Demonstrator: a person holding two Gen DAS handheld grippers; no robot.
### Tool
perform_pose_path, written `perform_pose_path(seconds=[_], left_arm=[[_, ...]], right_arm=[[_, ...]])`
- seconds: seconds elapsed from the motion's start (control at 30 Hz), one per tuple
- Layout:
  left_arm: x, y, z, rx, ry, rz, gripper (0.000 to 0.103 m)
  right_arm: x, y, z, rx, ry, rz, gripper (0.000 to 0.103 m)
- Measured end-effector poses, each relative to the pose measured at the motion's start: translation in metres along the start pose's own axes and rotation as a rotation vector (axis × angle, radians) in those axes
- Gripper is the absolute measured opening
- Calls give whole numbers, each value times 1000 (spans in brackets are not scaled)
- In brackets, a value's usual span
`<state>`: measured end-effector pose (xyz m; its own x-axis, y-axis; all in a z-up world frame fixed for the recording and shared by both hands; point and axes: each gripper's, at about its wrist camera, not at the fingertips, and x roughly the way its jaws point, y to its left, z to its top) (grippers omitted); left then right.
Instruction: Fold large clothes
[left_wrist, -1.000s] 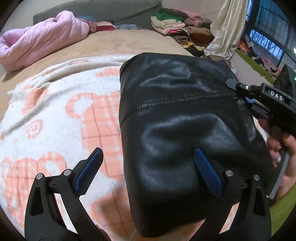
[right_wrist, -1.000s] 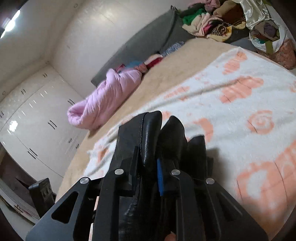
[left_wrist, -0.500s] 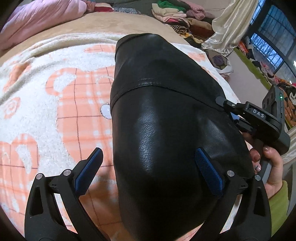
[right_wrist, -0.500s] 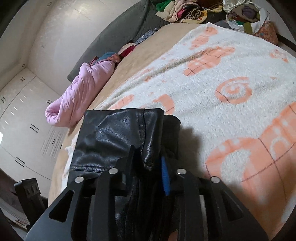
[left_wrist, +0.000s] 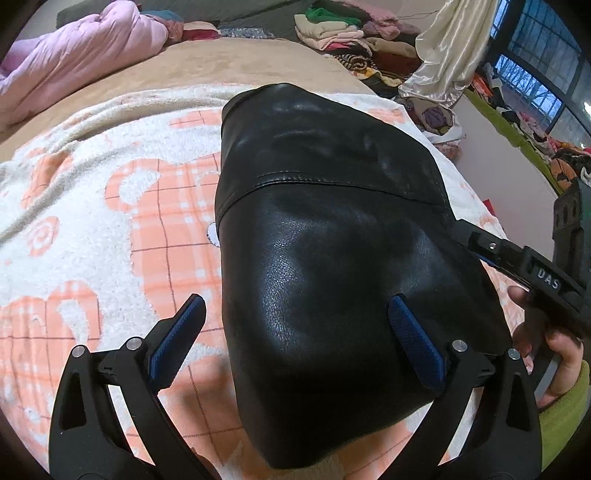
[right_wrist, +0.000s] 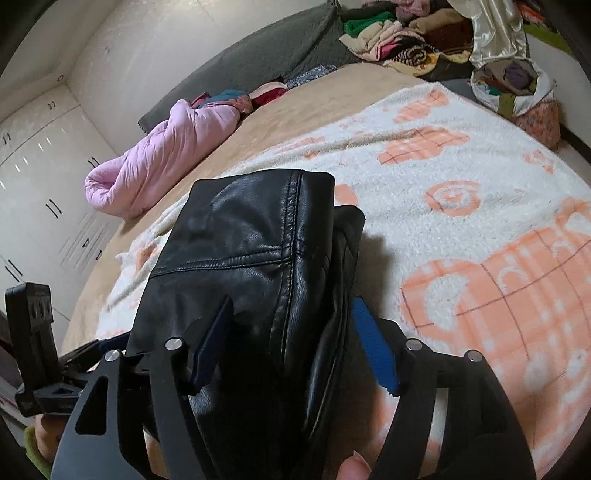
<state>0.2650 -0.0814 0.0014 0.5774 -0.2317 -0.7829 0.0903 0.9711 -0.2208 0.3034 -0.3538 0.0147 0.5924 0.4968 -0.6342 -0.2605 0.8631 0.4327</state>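
Left wrist view: a folded black leather garment (left_wrist: 332, 240) lies on the white-and-orange blanket (left_wrist: 92, 229) that covers the bed (left_wrist: 221, 62). Its long axis runs from the near edge of the picture away toward the pile of clothes (left_wrist: 343, 33) at the head of the bed, with a stitched seam crossing it about a third of the way down. The left hand-held gripper (left_wrist: 295, 339) hovers over the near end with its jaws spread wide, one blue pad above the blanket and the other above the leather, gripping nothing.

From the right wrist view, the right hand-held gripper (right_wrist: 291, 343) straddles the garment's right edge; its jaws are opening, with the stacked leather layers between the pads but no longer pressed by them. A pink quilt (right_wrist: 159, 162) lies rolled up farther along the bed.
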Motion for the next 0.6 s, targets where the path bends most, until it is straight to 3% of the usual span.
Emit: perform_pose_path(seconds=[0.4,0.43,0.5,0.6], left_arm=[[-14,3,-6,-18,-14,10,93],[-15,4,-8,-22,-15,7,93],[-16,4,-10,-23,-13,5,93],[-18,4,-14,-29,-15,-11,93]], right_arm=[[-28,-2,-39,69,19,46,72],[-30,-3,-43,79,22,53,71],[-34,-3,-51,94,27,75,57],[-39,0,-58,91,27,78,53]])
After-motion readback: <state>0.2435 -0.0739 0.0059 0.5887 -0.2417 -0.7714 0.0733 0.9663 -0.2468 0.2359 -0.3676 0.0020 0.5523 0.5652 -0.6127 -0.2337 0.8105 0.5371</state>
